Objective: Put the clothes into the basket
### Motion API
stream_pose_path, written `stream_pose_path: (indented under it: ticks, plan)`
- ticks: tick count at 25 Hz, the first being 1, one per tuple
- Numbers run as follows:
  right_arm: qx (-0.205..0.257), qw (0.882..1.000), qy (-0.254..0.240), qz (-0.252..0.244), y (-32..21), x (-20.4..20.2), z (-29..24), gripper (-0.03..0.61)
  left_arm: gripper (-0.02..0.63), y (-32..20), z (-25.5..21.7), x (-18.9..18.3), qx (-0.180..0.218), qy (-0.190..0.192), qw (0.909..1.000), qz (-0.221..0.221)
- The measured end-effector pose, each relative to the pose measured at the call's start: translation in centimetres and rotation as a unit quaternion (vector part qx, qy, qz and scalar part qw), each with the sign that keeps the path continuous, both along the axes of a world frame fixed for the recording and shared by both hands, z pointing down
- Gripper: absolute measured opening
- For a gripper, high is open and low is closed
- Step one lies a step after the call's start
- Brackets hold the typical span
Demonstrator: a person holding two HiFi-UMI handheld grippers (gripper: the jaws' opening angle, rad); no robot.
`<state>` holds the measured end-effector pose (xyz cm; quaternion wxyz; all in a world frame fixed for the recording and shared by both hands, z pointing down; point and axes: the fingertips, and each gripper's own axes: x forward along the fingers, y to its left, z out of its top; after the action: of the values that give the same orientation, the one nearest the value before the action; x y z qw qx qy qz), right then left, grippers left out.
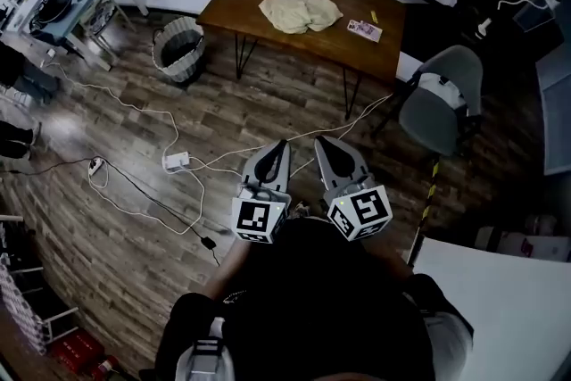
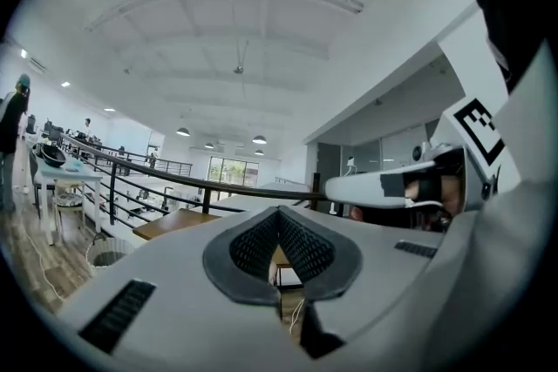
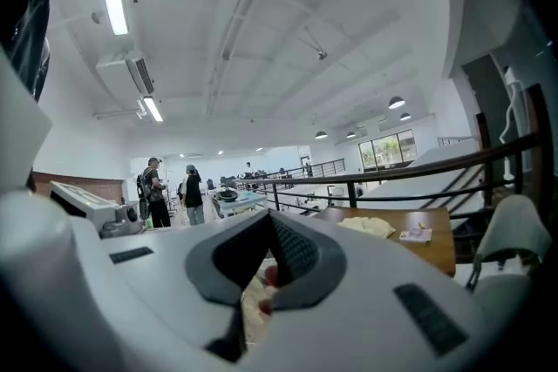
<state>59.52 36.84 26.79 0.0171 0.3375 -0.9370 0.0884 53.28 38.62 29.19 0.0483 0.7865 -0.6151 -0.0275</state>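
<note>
Head view, from my remote station: crumpled pale-yellow cloth garments [image 1: 301,11] lie heaped on the brown wooden table [image 1: 375,49], well apart from both claws. The round grey woven basket [image 1: 162,40] stands on the plank floor near the table's left end. My left gripper [image 1: 282,145] and right gripper [image 1: 319,141] are held level close to the body. Each has its jaws pressed together with nothing between them, as each gripper's own view confirms. I judge the clothes light, limp and unbreakable, likely to drape and trail. I would pinch a raised fold near the heap's middle, one claw per bunch, so less hangs loose.
</note>
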Motion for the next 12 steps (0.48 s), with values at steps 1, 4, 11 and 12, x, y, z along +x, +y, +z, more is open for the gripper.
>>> stream_pose_path:
  ticks: [1,4,11,12]
  plan:
    - [0.000,1.000,-0.001,-0.004,0.2,-0.2,0.0,0.009,0.012,0.2,0.0,-0.1,0.000,-0.001,1.0000,-0.002]
    - [0.004,1.000,-0.005,-0.013,0.5,-0.9,-0.3,0.009,0.011,0.5,0.0,-0.8,-0.001,-0.004,0.9999,-0.012]
    - [-0.017,0.999,-0.031,-0.014,0.3,-1.1,-0.1,0.009,0.011,0.4,0.0,-2.3,-0.007,-0.002,0.9994,-0.035]
    - [-0.018,0.999,-0.030,-0.013,0.2,-1.0,0.0,0.009,0.011,0.3,0.1,-2.3,-0.007,-0.001,0.9993,-0.036]
